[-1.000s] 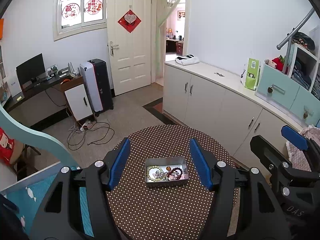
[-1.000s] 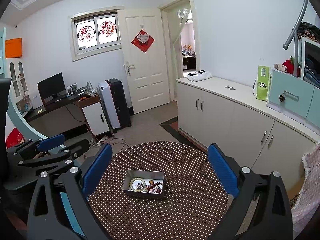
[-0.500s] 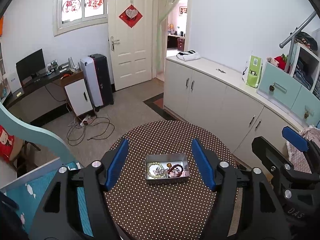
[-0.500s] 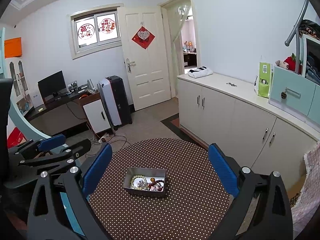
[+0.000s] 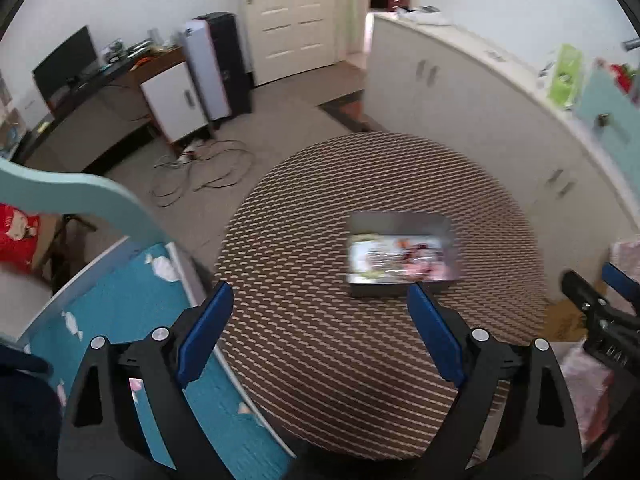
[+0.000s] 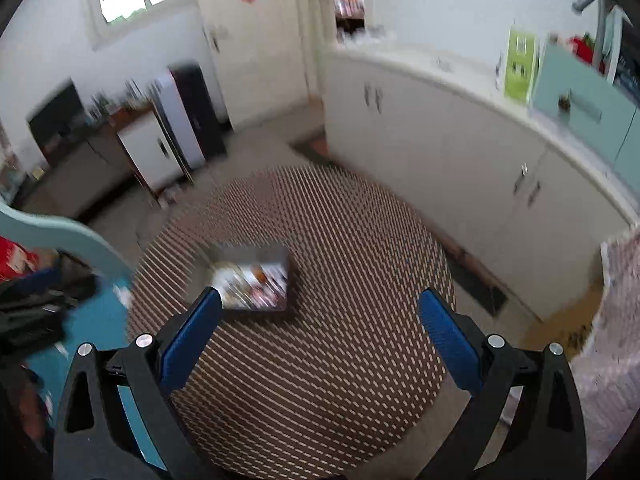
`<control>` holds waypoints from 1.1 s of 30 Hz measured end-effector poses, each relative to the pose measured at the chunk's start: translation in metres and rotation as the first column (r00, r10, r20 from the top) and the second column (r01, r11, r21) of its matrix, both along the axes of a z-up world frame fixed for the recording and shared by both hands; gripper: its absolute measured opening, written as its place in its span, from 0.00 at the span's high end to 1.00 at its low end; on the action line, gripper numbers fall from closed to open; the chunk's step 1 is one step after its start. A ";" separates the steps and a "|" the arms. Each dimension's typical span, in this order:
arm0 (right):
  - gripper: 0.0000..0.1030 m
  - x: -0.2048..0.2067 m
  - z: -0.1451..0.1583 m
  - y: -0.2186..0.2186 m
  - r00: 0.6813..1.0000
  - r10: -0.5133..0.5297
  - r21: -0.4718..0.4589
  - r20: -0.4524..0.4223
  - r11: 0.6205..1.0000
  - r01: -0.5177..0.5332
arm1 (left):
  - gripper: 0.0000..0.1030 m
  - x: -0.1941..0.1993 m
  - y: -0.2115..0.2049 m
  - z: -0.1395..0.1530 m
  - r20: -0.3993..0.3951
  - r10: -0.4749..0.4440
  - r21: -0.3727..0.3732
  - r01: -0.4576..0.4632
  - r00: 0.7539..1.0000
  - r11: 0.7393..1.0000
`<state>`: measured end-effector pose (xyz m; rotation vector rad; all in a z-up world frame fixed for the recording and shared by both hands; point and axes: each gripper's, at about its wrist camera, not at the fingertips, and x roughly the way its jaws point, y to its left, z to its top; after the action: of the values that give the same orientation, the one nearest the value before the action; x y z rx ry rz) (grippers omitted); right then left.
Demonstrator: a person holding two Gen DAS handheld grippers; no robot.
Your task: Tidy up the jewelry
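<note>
Round tabletop under a brown cloth with pale dots, blurred by motion in both views. On it, a shallow rectangular grey metal tray holding a jumble of beaded jewelry — pale green, white and dark red beads, probably bracelets, though too smeared to tell apart. In the left wrist view, tray toward the right of the cloth, just beyond the right-hand blue pad. In the right wrist view, same tray left of centre, just past the left-hand blue pad.

Left tongs with black arms and blue pads, jaws opening and already wide, nothing between them but bare cloth. Right tongs likewise spread wide and empty, hanging above the tabletop. Right tongs also glimpsed at the right edge of the left view.

Behind the tabletop, a long run of white cabinets along the wall — a white door further back.
</note>
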<state>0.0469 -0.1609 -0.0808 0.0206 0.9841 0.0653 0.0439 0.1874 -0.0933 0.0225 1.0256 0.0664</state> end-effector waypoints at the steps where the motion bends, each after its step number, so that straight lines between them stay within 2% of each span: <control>1: 0.07 0.006 -0.015 -0.001 0.999 -0.003 -0.015 -0.038 1.000 0.003 | 0.14 0.005 0.009 -0.018 0.001 0.010 0.023 -0.010 1.000 1.000; 3: 0.07 0.026 -0.059 -0.005 0.988 -0.027 -0.054 -0.150 0.998 0.019 | 0.14 0.016 0.026 -0.050 -0.040 0.007 0.037 -0.005 0.999 0.999; 5: 0.07 0.040 -0.089 -0.008 0.978 -0.047 -0.066 -0.204 0.997 0.034 | 0.14 0.031 0.045 -0.088 -0.077 0.015 0.035 -0.012 0.997 0.999; 9: 0.07 0.067 -0.146 -0.013 0.954 -0.106 -0.122 -0.279 0.990 0.075 | 0.14 0.057 0.074 -0.144 -0.115 0.054 0.035 -0.050 0.992 0.998; 13: 0.07 0.083 -0.170 -0.018 0.942 -0.149 -0.087 -0.301 0.988 0.129 | 0.14 0.078 0.092 -0.175 -0.108 0.093 0.014 -0.092 0.990 0.996; 16: 0.07 0.094 -0.182 -0.021 0.936 -0.185 -0.103 -0.300 0.982 0.161 | 0.14 0.095 0.099 -0.190 -0.109 0.096 -0.007 -0.098 0.989 0.995; 18: 0.07 0.103 -0.188 -0.024 0.935 -0.206 -0.124 -0.290 0.976 0.176 | 0.14 0.103 0.099 -0.197 -0.106 0.091 -0.011 -0.093 0.990 0.996; 22: 0.07 0.113 -0.192 -0.031 0.946 -0.227 -0.074 -0.229 0.974 0.216 | 0.12 0.121 0.099 -0.206 -0.046 0.093 -0.033 -0.095 0.995 0.995; 28: 0.06 0.129 -0.195 -0.034 0.972 -0.199 -0.070 -0.127 0.979 0.191 | 0.07 0.141 0.084 -0.206 0.025 0.113 -0.030 -0.112 0.993 0.993; 31: 0.06 0.133 -0.195 -0.034 0.983 -0.185 -0.063 -0.016 0.981 0.184 | 0.05 0.141 0.073 -0.203 0.064 0.142 -0.032 -0.140 0.988 0.990; 33: 0.06 0.134 -0.195 -0.028 0.981 -0.194 -0.062 0.017 0.979 0.194 | 0.05 0.142 0.073 -0.202 0.077 0.150 -0.032 -0.148 0.986 0.989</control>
<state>0.1808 -0.1894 -0.2758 0.0582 0.9685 -0.1447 0.1854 0.2600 -0.2958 -0.0803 0.9471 0.1884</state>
